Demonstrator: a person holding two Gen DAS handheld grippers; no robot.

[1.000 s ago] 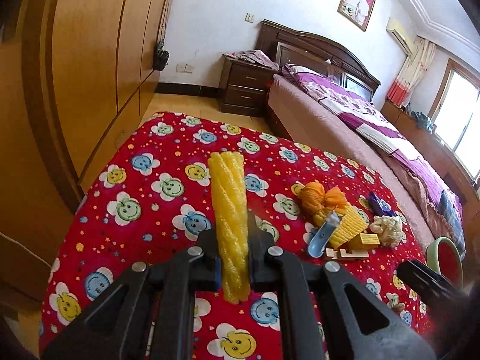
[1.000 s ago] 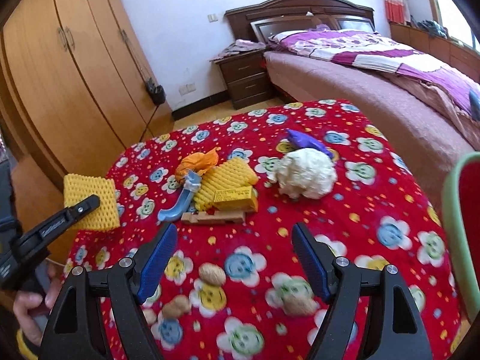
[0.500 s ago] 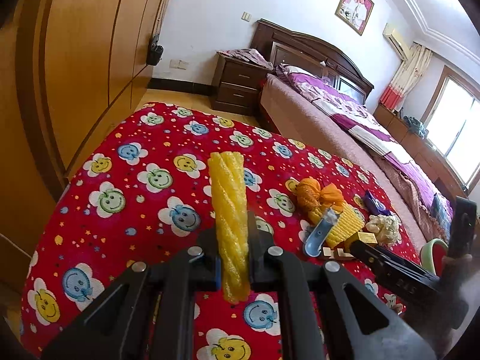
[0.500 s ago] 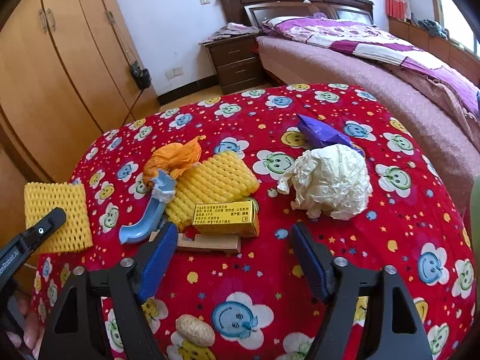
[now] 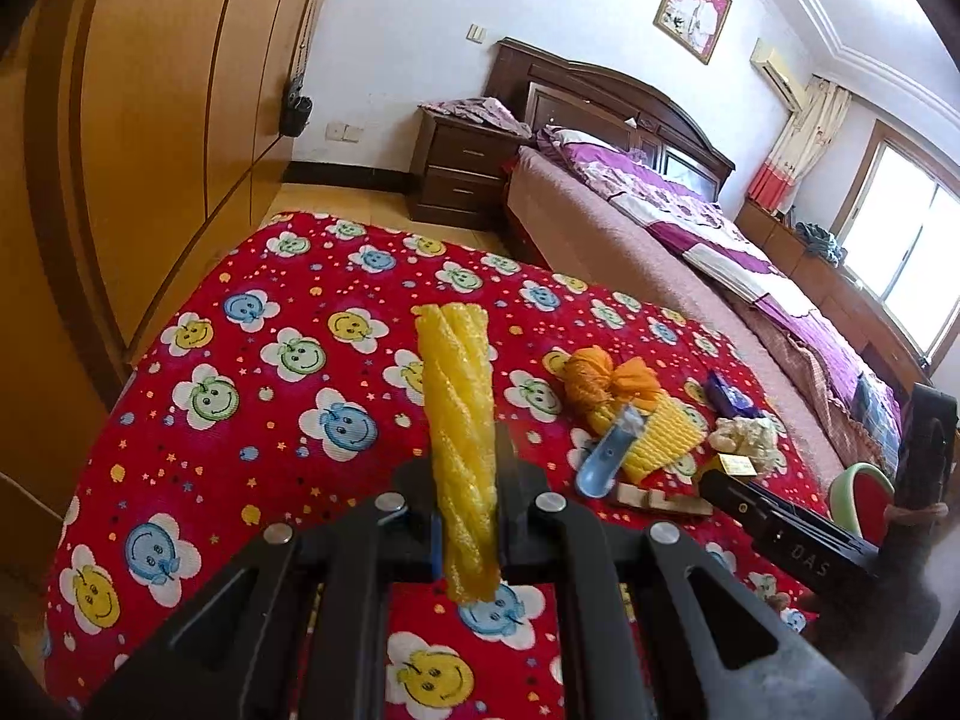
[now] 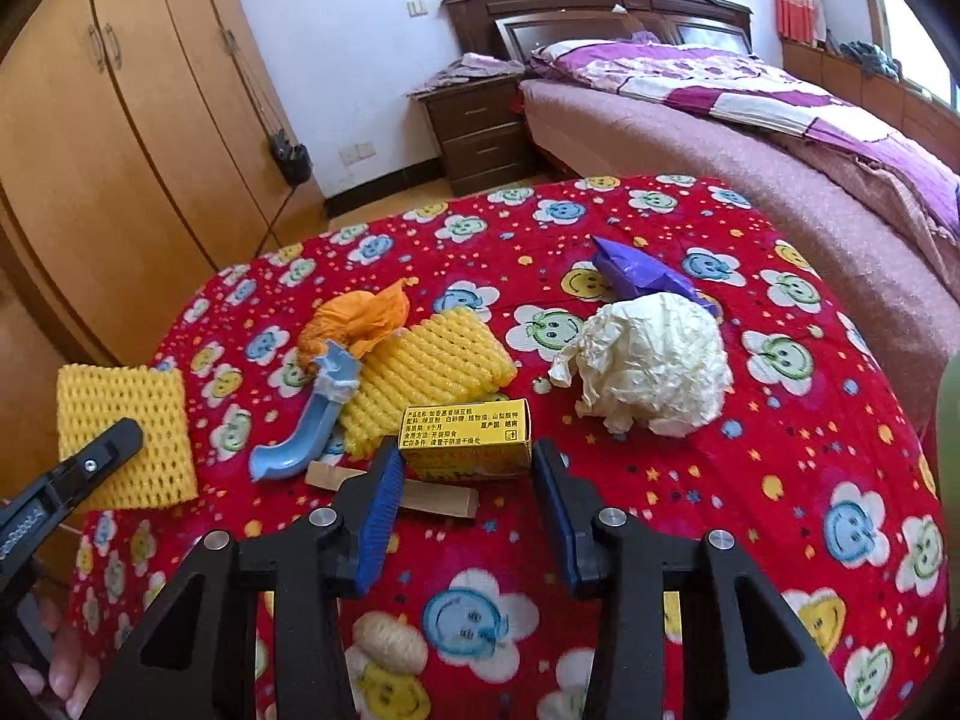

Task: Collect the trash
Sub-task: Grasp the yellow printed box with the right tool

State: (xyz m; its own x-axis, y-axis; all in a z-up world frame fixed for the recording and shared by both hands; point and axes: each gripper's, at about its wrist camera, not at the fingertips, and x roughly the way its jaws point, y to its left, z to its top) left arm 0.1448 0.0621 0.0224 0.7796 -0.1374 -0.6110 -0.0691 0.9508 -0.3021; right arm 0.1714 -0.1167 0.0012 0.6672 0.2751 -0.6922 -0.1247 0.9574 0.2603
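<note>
My left gripper [image 5: 465,450] is shut on a yellow foam net sleeve [image 5: 459,384], held upright above the left side of the red smiley tablecloth [image 5: 252,396]. In the right wrist view that sleeve [image 6: 132,420] shows at the far left. My right gripper [image 6: 467,456] is low over the table. Its jaws are closing, with a small yellow box [image 6: 465,429] between the blue pads [image 6: 375,510]. The pads stand at the box's two ends and I see no firm press. The box lies on a wooden block [image 6: 438,501].
Around the box lie a second yellow foam net [image 6: 426,366], an orange wrapper [image 6: 360,318], a blue plastic piece [image 6: 300,444], crumpled white paper [image 6: 654,360] and a purple wrapper [image 6: 642,270]. A green bin [image 5: 864,498] stands at the table's right edge, with the bed behind it.
My right gripper has moved forward and down to the yellow box, and its jaws have narrowed around it. The left gripper still holds the foam sleeve in about the same place.
</note>
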